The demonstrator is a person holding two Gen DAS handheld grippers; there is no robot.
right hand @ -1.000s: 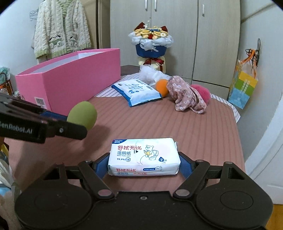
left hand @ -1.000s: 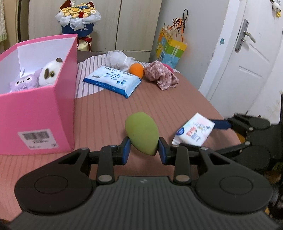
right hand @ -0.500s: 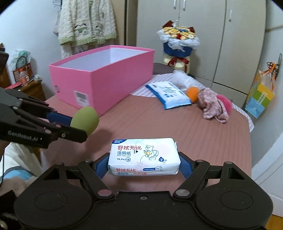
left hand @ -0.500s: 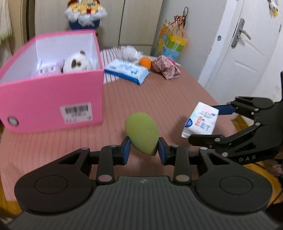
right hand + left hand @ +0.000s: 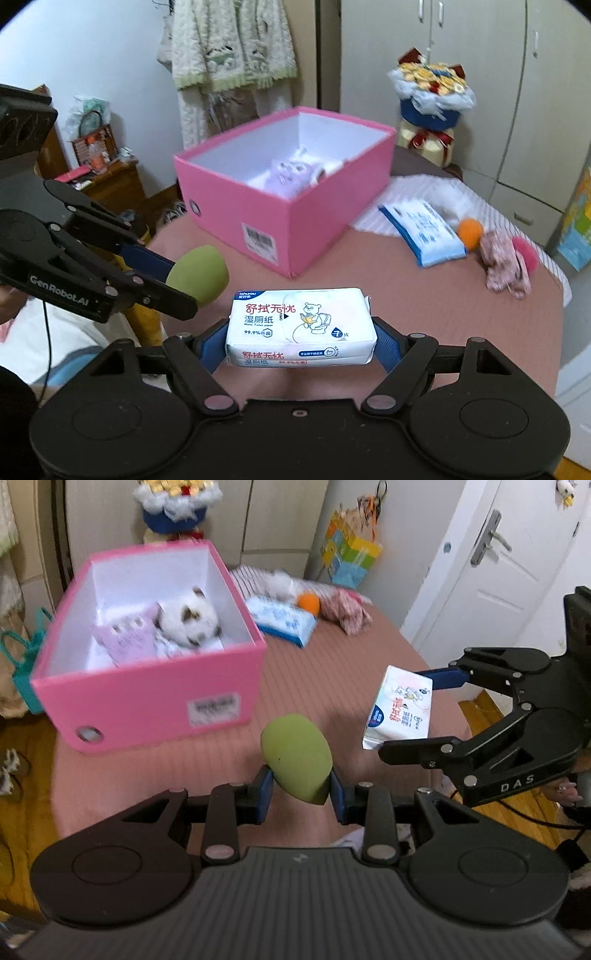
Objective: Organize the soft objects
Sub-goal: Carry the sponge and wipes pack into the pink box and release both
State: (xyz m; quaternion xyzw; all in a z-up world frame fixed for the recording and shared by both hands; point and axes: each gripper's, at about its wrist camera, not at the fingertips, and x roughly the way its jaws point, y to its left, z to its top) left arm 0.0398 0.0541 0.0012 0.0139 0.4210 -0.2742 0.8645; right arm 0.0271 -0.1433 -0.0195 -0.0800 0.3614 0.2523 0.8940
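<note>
My left gripper is shut on a green egg-shaped sponge, held in the air above the near table edge; it also shows in the right wrist view. My right gripper is shut on a white wet-wipe pack, also seen in the left wrist view. The open pink box stands ahead to the left and holds a white plush and a purple plush.
On the far side of the brown table lie a blue wipe pack, an orange ball, a floral cloth and a white fluffy thing. A flower bouquet stands behind the box. A white door is at right.
Both grippers have risen and pulled back with their loads. The box now shows from above, with its inside visible. Both grips are unchanged.
</note>
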